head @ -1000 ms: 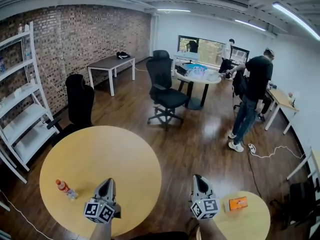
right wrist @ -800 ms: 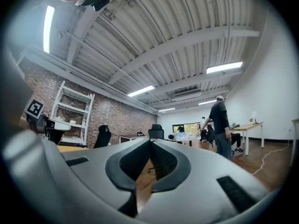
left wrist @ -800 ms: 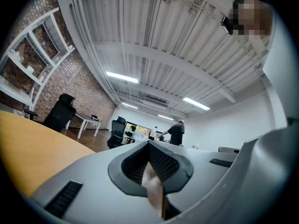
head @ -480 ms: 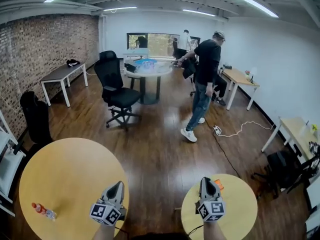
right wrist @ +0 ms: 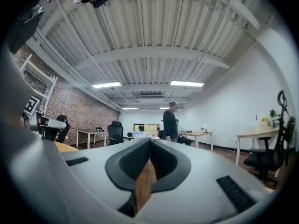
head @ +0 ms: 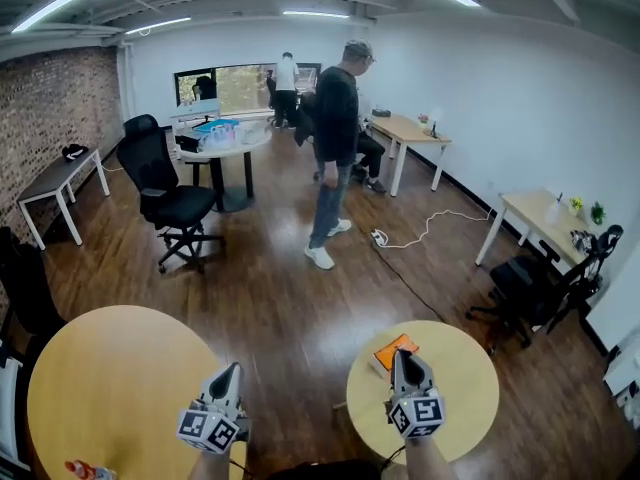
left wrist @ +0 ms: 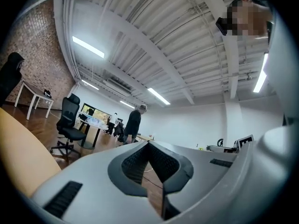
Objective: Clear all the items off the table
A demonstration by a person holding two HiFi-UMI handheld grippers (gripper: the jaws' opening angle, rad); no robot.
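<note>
In the head view an orange box (head: 394,353) lies on the small round wooden table (head: 465,378) at the lower right. My right gripper (head: 402,356) hovers just beside that box, jaws shut with nothing between them. My left gripper (head: 231,372) is held over the edge of the large round table (head: 100,378) at the lower left, also shut and empty. A small bottle with a red cap (head: 85,469) lies at that table's near edge, left of the left gripper. Both gripper views (left wrist: 148,143) (right wrist: 150,140) look out level across the room, tips closed.
A person in dark clothes (head: 334,148) stands mid-room on the wood floor. A black office chair (head: 160,193) and a round table with items (head: 220,138) stand behind. Desks (head: 540,218) line the right wall, and a cable (head: 420,233) trails on the floor.
The head view has swung right: the large table and bottle slid left, the small table and orange box moved toward centre. Both grippers stayed shut.
</note>
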